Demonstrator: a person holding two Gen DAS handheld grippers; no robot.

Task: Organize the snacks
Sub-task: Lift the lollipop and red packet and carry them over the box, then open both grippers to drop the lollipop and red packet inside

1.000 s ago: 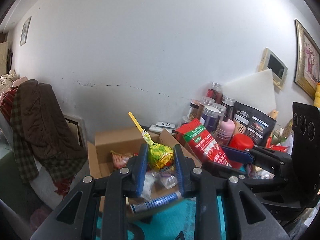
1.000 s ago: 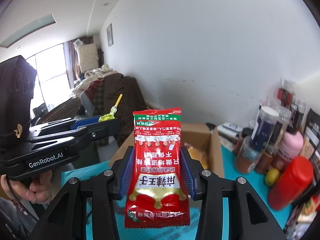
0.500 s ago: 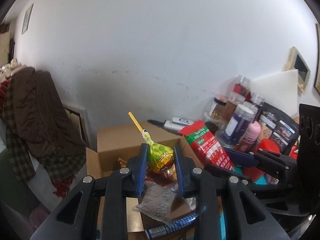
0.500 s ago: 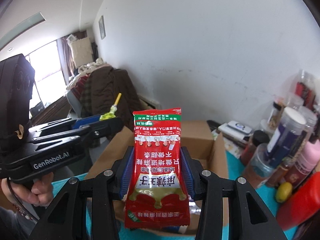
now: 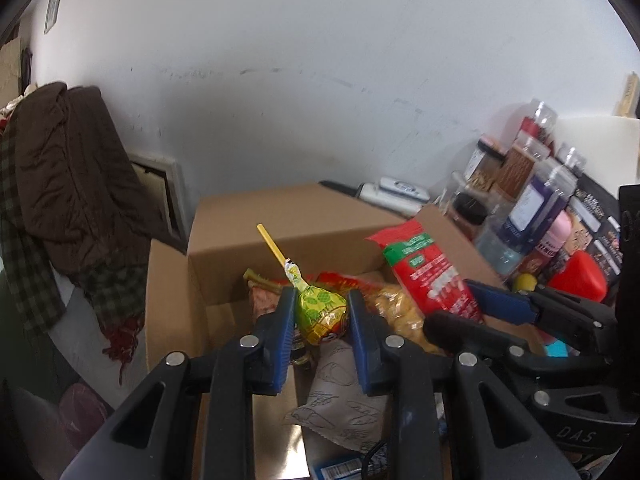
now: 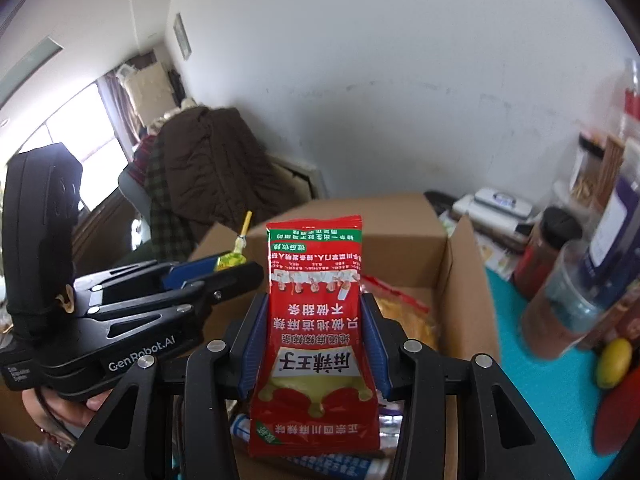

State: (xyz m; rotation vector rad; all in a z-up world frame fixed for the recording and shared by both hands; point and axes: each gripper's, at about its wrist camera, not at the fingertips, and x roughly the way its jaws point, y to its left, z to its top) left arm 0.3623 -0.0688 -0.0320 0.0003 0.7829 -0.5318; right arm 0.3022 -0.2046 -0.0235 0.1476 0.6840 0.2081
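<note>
You worked over a teal table surface (image 6: 516, 364) pushed against a scuffed white wall (image 5: 320, 60), with a brown coat (image 5: 68, 168) heaped off to the left. An open cardboard box (image 5: 280, 220) sat on the table, already holding snack bags. Jars and bottles (image 5: 532, 208) crowded the table just right of the box. Your left gripper (image 5: 320, 316) was clamped on a green-wrapped lollipop (image 5: 320, 310), yellow stick tilted up, above the box. Your right gripper (image 6: 316, 344) pinched a red snack packet (image 6: 316, 332) upright, also over the box, close beside the left tool.
</note>
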